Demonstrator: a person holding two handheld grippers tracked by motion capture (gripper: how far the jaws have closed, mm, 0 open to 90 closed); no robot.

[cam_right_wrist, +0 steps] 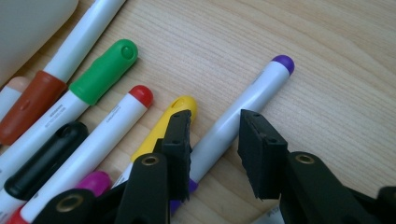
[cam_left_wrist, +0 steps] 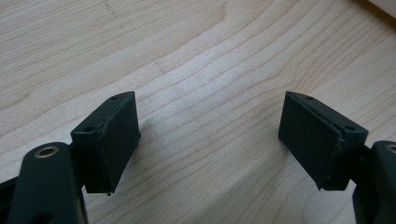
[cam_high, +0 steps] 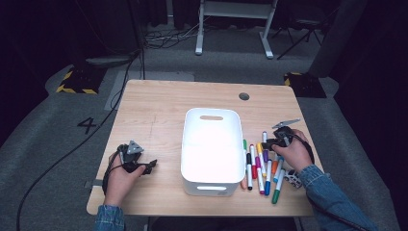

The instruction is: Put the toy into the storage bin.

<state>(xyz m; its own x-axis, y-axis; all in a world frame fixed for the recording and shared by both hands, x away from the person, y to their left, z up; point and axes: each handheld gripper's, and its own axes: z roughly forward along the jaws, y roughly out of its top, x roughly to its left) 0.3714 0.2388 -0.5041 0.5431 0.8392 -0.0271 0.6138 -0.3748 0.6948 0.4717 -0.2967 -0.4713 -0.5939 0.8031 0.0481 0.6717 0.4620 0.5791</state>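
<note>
My right jaws [cam_right_wrist: 212, 140] straddle the purple marker [cam_right_wrist: 243, 109] near the counter's [cam_high: 159, 101] right edge, not yet pinching; next, squeeze and lift. Left jaws [cam_left_wrist: 210, 135] rest released.

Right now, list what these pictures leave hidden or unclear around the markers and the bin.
- Bin inside: high view, glare washes it out, contents unreadable.
- Purple marker lower end: right gripper view, covered by the right gripper; whether the pads press it is unclear.
- Small patterned thing by the right sleeve: high view, too small to name.
- Marker prints: right gripper view, too blurred to read.
- Left gripper: jaws apart over bare table.
</note>
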